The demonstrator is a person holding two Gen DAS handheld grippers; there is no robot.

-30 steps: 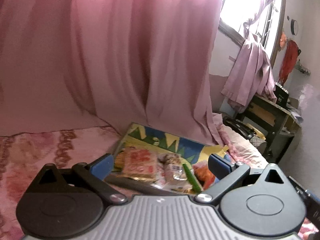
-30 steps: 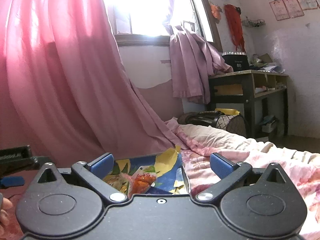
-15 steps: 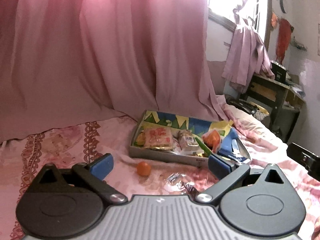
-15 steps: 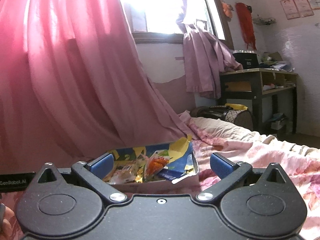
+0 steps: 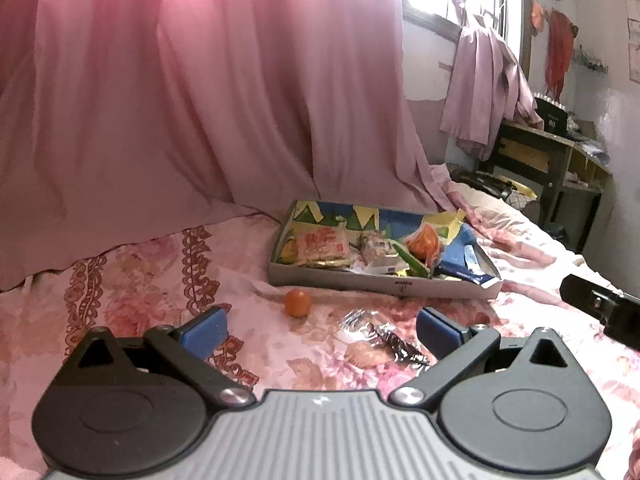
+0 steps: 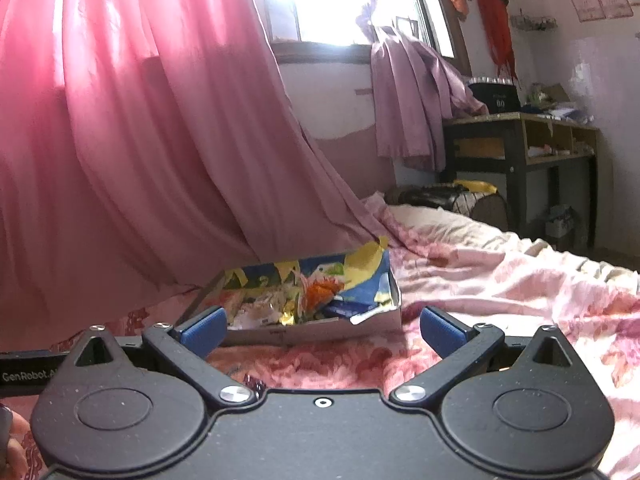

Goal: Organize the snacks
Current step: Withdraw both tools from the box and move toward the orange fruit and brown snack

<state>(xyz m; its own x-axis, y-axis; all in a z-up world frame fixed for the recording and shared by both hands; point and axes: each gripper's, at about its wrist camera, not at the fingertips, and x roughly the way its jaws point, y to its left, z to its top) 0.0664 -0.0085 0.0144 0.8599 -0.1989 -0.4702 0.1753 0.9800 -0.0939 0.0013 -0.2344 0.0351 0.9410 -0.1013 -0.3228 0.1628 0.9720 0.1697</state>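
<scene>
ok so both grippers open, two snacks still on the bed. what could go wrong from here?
1. The small orange is round and sits on soft bedding; a nudge may roll it away.
2. The clear wrapper is crinkly and flat, so the left gripper may slip or pinch blanket.
3. The box is already crowded; additions could spill.

The box's (image 6: pixel 304 334) near wall hides the lower parts of the snacks (image 6: pixel 280 304) inside; in the right wrist view they blur into one heap. Print on the packets (image 5: pixel 322 242) is too small to read. The clear wrapper's (image 5: pixel 376 340) contents, near the box, cannot be told.
</scene>
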